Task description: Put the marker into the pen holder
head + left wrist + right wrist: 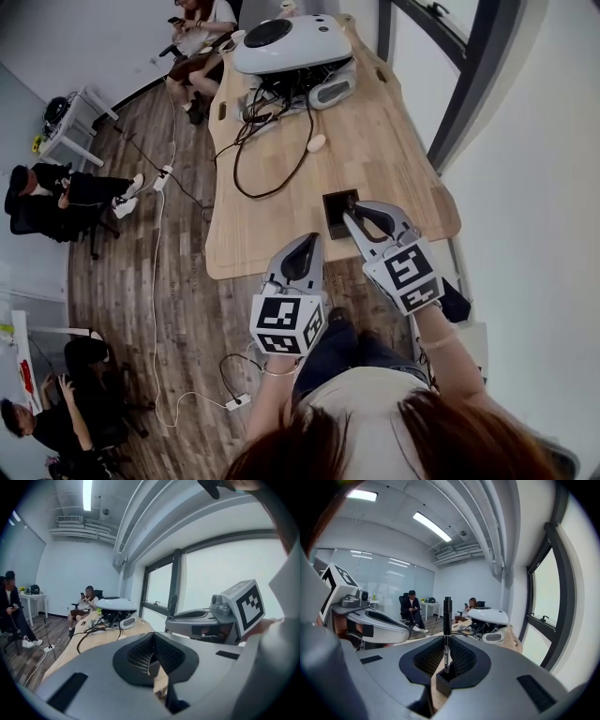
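Wooden table [375,159], black cables [272,141] beyond square black pen holder [337,214].
Right gripper [447,654] clamps black marker [447,620] upright, lower end in holder; left gripper [153,641] jaws together, empty.

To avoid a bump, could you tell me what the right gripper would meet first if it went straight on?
Probably the pen holder, right before the right gripper, whose jaws hold the marker with its tip inside; the table lies beyond.

Black marker [447,630], black pen holder [444,682], pale wood table [375,159]
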Demonstrator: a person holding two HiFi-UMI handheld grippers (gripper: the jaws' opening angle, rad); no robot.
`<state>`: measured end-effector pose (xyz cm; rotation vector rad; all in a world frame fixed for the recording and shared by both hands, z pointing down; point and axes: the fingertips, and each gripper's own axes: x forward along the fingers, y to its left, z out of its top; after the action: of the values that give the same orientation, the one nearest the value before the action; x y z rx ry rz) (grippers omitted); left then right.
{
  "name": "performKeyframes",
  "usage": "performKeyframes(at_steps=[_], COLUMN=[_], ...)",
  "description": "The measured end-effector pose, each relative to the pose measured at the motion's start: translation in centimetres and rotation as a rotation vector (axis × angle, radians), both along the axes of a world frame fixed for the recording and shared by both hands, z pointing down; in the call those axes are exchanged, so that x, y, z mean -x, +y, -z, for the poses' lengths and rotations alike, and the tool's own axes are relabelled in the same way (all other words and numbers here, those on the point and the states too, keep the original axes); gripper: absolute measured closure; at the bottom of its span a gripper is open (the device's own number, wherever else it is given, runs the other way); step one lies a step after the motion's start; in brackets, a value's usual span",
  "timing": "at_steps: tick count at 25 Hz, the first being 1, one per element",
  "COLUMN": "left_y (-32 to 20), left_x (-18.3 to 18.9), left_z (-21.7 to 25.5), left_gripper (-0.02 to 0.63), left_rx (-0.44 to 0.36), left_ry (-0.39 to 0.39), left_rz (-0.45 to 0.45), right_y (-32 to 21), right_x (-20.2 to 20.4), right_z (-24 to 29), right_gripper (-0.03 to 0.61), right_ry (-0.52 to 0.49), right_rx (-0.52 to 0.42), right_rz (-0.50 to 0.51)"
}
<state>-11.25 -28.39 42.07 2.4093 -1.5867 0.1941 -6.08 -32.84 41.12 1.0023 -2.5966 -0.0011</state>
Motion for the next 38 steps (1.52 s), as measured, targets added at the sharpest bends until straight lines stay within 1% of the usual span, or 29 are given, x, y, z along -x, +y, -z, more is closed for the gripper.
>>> performKeyframes(at_steps=[3, 7, 15, 22, 31, 38], left_y=[-0.6, -1.5, -2.8, -3.8, -5.2, -5.8], left_x=[0.4, 0.7, 1.4, 1.7, 2.1, 2.2], left_z=[-0.3, -0.7, -1.2, -1.7, -2.7, -3.6], left_gripper=[0.595, 0.595, 0.595, 0.595, 0.595, 0.595], left_rx=[0.003, 0.008, 0.015, 0.022, 0.045, 0.066], left_ry=[0.002, 0.004, 0.008, 0.01, 0.017, 0.022], left_rz=[-0.005, -0.01, -0.014, -0.014, -0.02, -0.021], right_y=[-0.7, -1.7, -3.3, -5.0, -6.6, -7.2], right_x=[0.7, 1.2, 2.2, 2.7, 3.5, 3.5], right_z=[-0.8, -2.5, -5.9, -8.9, -12.6, -14.7], right_gripper=[0.514, 0.514, 0.514, 0.514, 0.512, 0.512], right_ry=[0.01, 0.049, 0.148, 0.252, 0.337, 0.398], right_rx=[0.018, 0.036, 0.068, 0.115, 0.208, 0.263], right_rz=[0.003, 0.007, 0.033, 0.054, 0.085, 0.097])
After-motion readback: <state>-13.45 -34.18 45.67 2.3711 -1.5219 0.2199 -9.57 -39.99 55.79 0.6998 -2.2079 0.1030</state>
